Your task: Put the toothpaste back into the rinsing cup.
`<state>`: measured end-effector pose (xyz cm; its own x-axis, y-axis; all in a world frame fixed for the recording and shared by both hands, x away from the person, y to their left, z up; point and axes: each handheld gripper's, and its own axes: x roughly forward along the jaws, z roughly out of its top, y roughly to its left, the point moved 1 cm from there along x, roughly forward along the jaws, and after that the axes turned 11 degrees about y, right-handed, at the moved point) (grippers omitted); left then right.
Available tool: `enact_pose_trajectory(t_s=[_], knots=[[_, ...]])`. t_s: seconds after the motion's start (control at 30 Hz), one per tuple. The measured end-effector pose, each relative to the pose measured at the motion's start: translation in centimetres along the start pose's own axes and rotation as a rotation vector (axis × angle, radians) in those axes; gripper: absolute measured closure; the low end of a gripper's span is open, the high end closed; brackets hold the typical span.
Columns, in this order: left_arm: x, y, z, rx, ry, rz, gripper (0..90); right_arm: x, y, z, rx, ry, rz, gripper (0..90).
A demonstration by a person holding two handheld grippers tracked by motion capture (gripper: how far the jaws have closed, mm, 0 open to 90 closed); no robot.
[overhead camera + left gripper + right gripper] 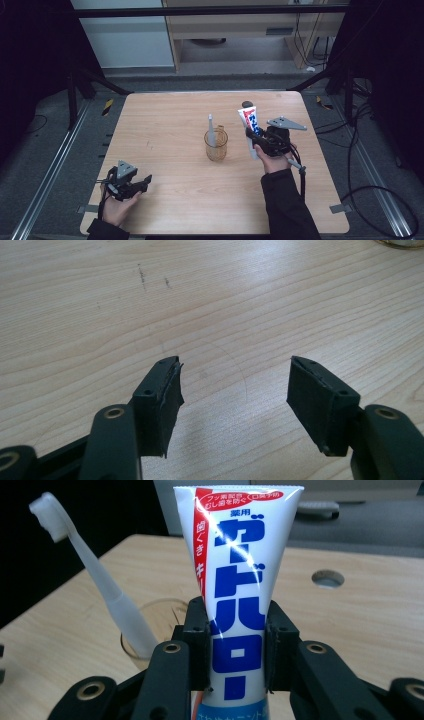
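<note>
Toothpaste tube (239, 600) clamped upright in my right claw (235, 645), crimped end up, long axis vertical. Glass cup (216, 145) with toothbrush (211, 131) sits just left of it on bench (165, 125), nearer this hand. Left claw (235, 395) wide, empty, well apart.

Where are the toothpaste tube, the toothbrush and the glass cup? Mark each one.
toothpaste tube (235, 580): right gripper view, printed front above the jaws.
toothbrush (107, 597): right gripper view, white handle below the bristles.
glass cup (216, 150): high view, amber side wall.
</note>
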<state>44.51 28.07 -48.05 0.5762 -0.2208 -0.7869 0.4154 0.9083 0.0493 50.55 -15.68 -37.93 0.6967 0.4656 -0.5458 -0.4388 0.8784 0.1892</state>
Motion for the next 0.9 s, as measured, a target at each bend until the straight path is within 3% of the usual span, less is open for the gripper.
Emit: enact_pose_trajectory(t_s=[0.33, 0.9], knots=[[0.0, 0.1, 0.0, -0.001, -0.001, 0.001, 37.4, 0.7, 0.7, 1.4, 0.021, -0.122, 0.002, 69.9], [0.0, 0.2, 0.0, -0.003, -0.002, 0.003, 37.4, 3.5, 2.0, 2.7, 0.044, -0.223, 0.02, 69.8]])
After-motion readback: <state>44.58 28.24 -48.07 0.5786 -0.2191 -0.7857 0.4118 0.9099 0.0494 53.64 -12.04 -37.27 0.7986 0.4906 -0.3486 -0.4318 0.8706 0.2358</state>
